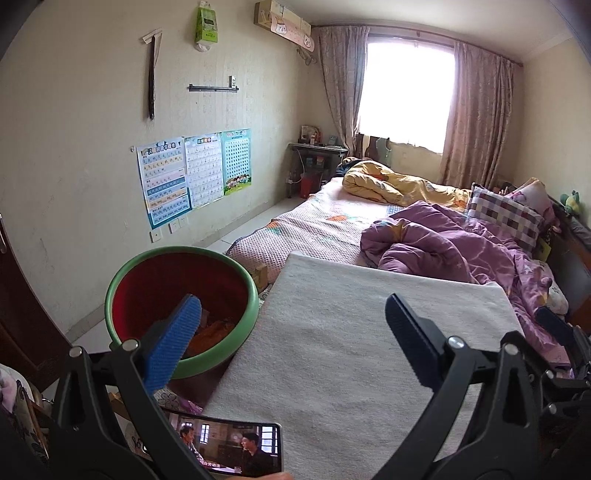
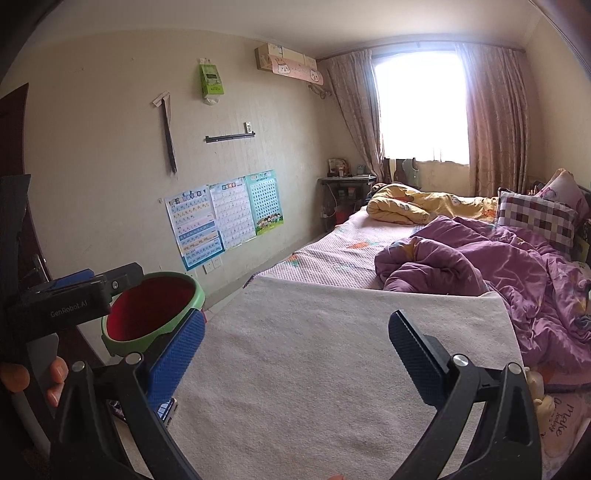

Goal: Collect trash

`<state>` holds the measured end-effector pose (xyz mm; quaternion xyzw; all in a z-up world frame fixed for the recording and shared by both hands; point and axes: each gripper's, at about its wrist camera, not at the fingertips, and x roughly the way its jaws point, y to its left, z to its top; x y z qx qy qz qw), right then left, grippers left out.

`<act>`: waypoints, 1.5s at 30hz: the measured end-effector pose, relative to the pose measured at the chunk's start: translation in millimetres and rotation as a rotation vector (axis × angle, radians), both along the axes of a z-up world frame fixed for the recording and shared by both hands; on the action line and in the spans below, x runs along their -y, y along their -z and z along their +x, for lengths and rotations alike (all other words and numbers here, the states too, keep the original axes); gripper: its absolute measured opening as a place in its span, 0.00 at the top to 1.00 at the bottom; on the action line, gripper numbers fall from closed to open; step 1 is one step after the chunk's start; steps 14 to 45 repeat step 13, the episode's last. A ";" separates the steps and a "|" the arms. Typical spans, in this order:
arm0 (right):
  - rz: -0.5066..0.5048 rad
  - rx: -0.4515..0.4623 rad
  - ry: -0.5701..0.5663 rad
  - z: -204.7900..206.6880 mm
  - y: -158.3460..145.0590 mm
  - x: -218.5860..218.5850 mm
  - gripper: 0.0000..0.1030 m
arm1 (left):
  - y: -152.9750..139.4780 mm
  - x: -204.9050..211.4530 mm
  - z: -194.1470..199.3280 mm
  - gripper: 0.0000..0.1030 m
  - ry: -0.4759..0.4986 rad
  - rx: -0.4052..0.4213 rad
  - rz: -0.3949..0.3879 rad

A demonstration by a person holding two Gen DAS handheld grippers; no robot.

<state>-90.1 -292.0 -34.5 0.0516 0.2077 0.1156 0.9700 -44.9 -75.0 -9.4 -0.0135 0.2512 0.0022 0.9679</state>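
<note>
2 grippers, both with jaws spread wide and nothing between them.

Left gripper (image 1: 295, 332): black arms, blue textured pads (image 1: 173, 343). Hovers over the near end of the bed, its left finger in front of the bin's opening. Seen from the right wrist view as a black block at the left edge (image 2: 55, 306), a hand (image 2: 37, 376) below it.

Right gripper (image 2: 295, 350): same build, jaws apart, above the white cloth.

Bin (image 1: 181, 310): round, green rim, red liner. Stands at the left side of the bed, just beside the cloth's left edge. Orange-brown trash (image 1: 214, 328) lies at its bottom, visible only in the left wrist view.

Cloth (image 1: 354, 350): white, rectangular, flat on the bed's near end; bare surface.

Phone (image 1: 229, 446): lies at the cloth's near left corner, screen lit, showing 2 figures.

Bed (image 1: 314, 221): pale patterned cover. On it a purple quilt (image 1: 443, 243) bunched right of the cloth, a yellow quilt (image 1: 388, 181) farther back, a checked pillow (image 1: 506, 214) at the right.

Wall, left: 3 charts (image 1: 192, 173), a green tissue pack (image 1: 207, 26), a dark rail (image 1: 212, 88).

Window (image 1: 406, 92): bright, pink curtains each side. Small table (image 1: 317, 151) below it in the corner.
</note>
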 end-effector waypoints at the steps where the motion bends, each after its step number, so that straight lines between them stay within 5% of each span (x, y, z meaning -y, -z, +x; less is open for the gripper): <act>1: 0.000 -0.005 0.002 0.5 2.1 3.3 0.06 | -0.8 2.5 -0.6 0.05 0.005 0.003 -0.006; 5: -0.024 -0.076 0.068 11.2 18.9 21.2 0.06 | -1.9 2.5 -1.4 0.05 -0.011 0.012 -0.021; 13: -0.090 -0.407 0.339 55.9 103.6 97.3 0.06 | 13.6 -30.1 -2.5 0.05 -0.111 -0.024 -0.006; 45: -0.090 -0.407 0.339 55.9 103.6 97.3 0.06 | 13.6 -30.1 -2.5 0.05 -0.111 -0.024 -0.006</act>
